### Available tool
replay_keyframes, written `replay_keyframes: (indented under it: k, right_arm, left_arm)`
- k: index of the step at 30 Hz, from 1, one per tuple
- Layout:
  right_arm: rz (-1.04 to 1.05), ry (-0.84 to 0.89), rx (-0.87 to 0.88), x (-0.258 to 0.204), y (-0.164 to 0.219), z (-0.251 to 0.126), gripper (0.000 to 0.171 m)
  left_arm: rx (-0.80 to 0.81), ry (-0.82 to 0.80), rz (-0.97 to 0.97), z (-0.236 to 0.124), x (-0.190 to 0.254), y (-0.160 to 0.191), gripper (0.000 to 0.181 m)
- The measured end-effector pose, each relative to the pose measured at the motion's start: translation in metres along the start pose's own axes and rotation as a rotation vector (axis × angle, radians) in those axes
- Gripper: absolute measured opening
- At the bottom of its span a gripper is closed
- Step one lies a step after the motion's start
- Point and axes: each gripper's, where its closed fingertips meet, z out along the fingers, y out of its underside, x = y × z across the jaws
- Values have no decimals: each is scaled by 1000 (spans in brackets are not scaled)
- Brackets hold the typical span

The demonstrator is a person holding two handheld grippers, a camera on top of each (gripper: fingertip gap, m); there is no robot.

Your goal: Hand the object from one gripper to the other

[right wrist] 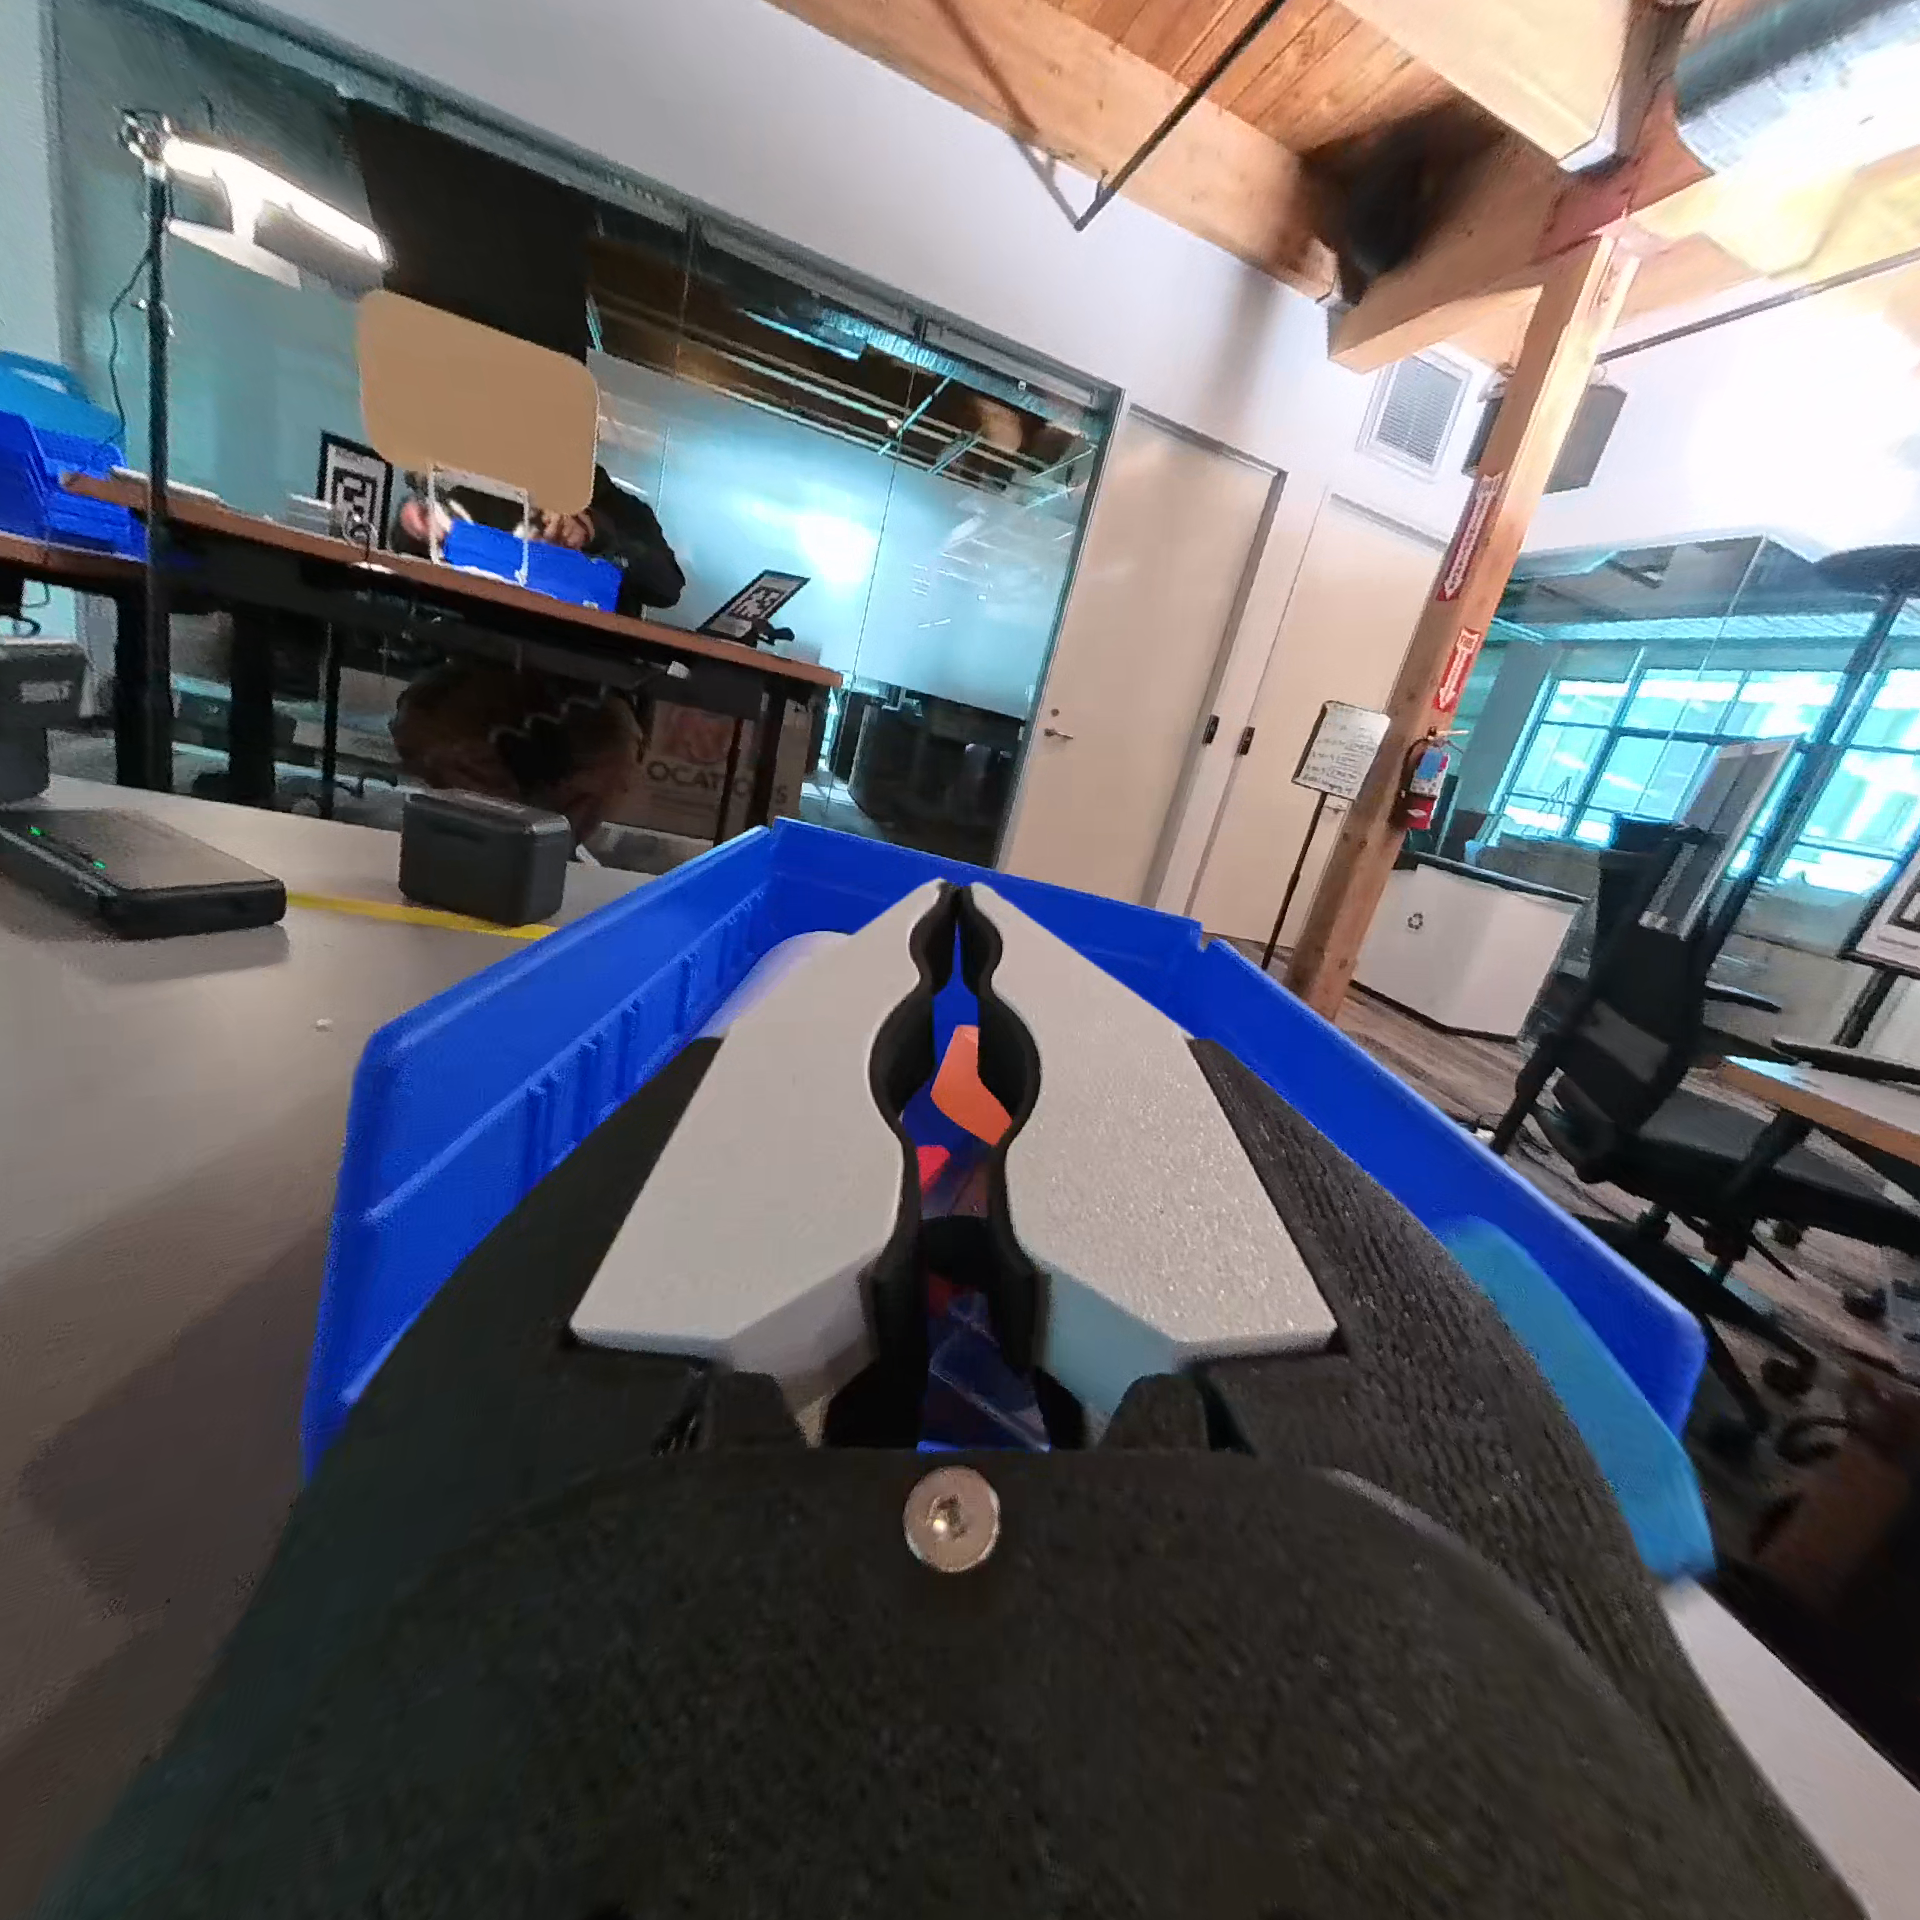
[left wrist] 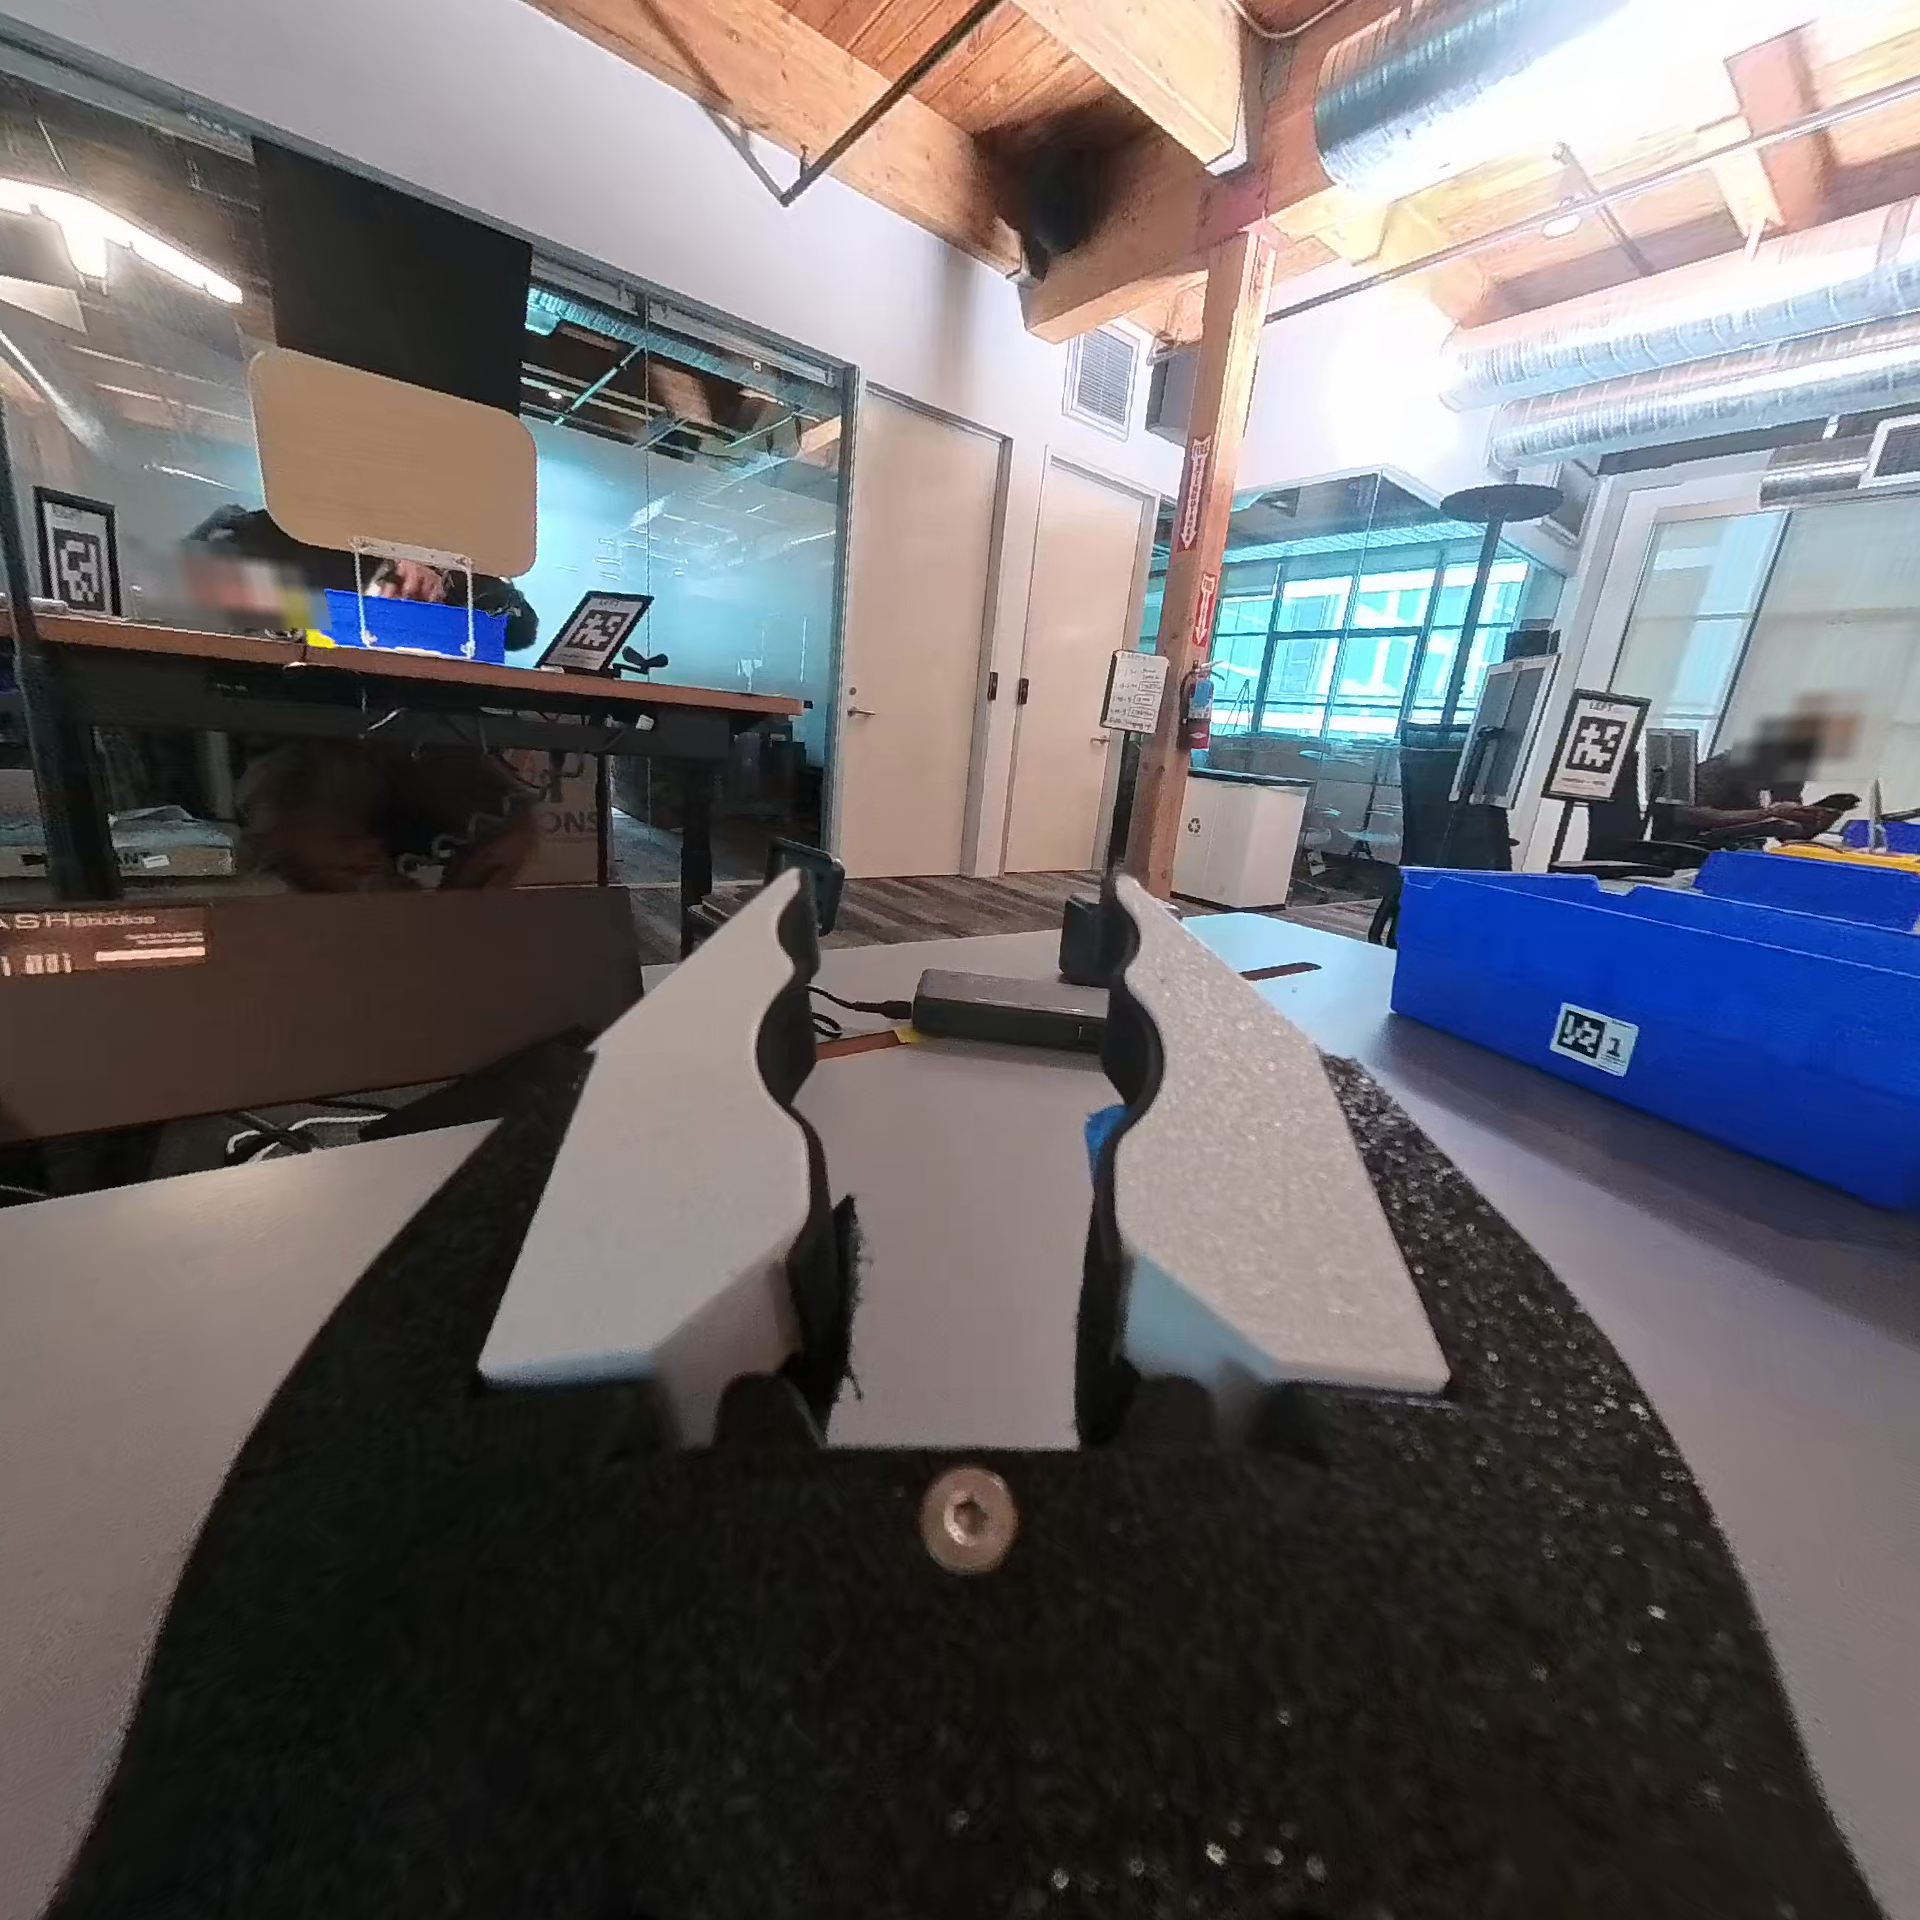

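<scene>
Small orange and red plastic pieces (right wrist: 971,1086) lie inside a blue plastic bin (right wrist: 540,1101) (which one is the object is unclear). The right gripper (right wrist: 954,909) hovers above, fingertips pressed together, empty; it should spread before descending. The left gripper (left wrist: 961,935) waits spread apart over the grey tabletop (left wrist: 208,1351).

Bare grey table (left wrist: 208,1351) lies open ahead of the spread left gripper (left wrist: 961,914) up to a dark power bank (left wrist: 1003,1023) and small black case (left wrist: 1086,940), while the blue bin (left wrist: 1662,997) walls off its right.
</scene>
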Motion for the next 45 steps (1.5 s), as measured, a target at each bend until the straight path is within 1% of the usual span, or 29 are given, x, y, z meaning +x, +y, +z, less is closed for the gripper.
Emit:
replay_keyframes:
  k: [3,4,7,9,11,13,15,16,18,20,22,24,26,28,30,31,32,33,34,35,37,38,39,40,43,45]
  right_arm:
    - [-21,-53,14,-11,-1,4,0]
    - [-36,-74,34,-19,-7,3,5]
    - [-67,-162,159,-55,-39,-12,5]
    - [-33,-261,264,-95,-69,-30,5]
    - [49,-407,332,-148,-92,-51,5]
    - [107,-608,352,-211,-105,-72,5]
    - [88,-771,357,-261,-110,-91,5]
    - [55,-817,364,-276,-110,-97,5]
    - [4,-829,363,-285,-106,-100,6]
    - [-8,-746,324,-267,-99,-91,7]
    - [7,-608,248,-228,-88,-84,7]
    - [15,-531,174,-187,-74,-93,7]
    - [-60,-440,102,-141,-58,-107,11]
    - [-178,-272,18,-84,-41,-119,27]
    - [-282,-86,-136,-23,-15,-134,47]
    - [-307,-15,-251,3,3,-142,56]
    - [-299,30,-361,24,19,-151,69]
    - [-244,47,-462,38,35,-158,76]
    - [-152,58,-569,49,52,-165,84]
    - [-43,56,-674,54,68,-170,87]
    - [200,-12,-829,46,93,-174,87]
    - [274,-33,-875,42,100,-173,88]
    - [278,-30,-893,44,102,-171,76]
    - [258,-27,-910,45,103,-170,57]
    - [238,-51,-900,39,100,-163,54]
    - [223,-77,-819,30,83,-154,54]
  left_arm:
    - [-7,1,1,1,0,1,52]
    - [-11,2,3,1,1,2,52]
    - [-16,4,7,1,1,2,51]
    - [-16,3,8,1,1,2,51]
    - [-13,3,6,1,1,2,50]
    - [-9,1,5,1,1,2,49]
    - [-6,1,3,0,0,1,49]
    - [-5,0,3,0,0,1,49]
    - [-5,0,2,0,0,1,49]
    - [-4,0,0,0,0,1,49]
    - [0,-2,-6,0,-1,0,49]
    - [2,-4,-15,0,-2,0,49]
    - [4,-5,-22,-1,-3,0,49]
    - [4,-4,-26,-1,-3,0,49]
    - [5,-4,-23,-1,-3,0,49]
    - [7,-5,-22,-1,-3,-1,49]
    - [9,-5,-22,-1,-3,-1,49]
    - [12,-6,-23,-2,-3,-1,49]
    - [14,-6,-25,-2,-3,-2,49]
    - [16,-6,-28,-2,-3,-2,49]
    - [19,-5,-34,-2,-3,-2,49]
    - [21,-5,-37,-3,-4,-3,49]
    - [24,-5,-40,-3,-4,-3,49]
    - [26,-6,-44,-4,-3,-3,49]
    - [34,-6,-55,-5,-3,-5,50]
    - [37,-8,-63,-5,-5,-5,50]
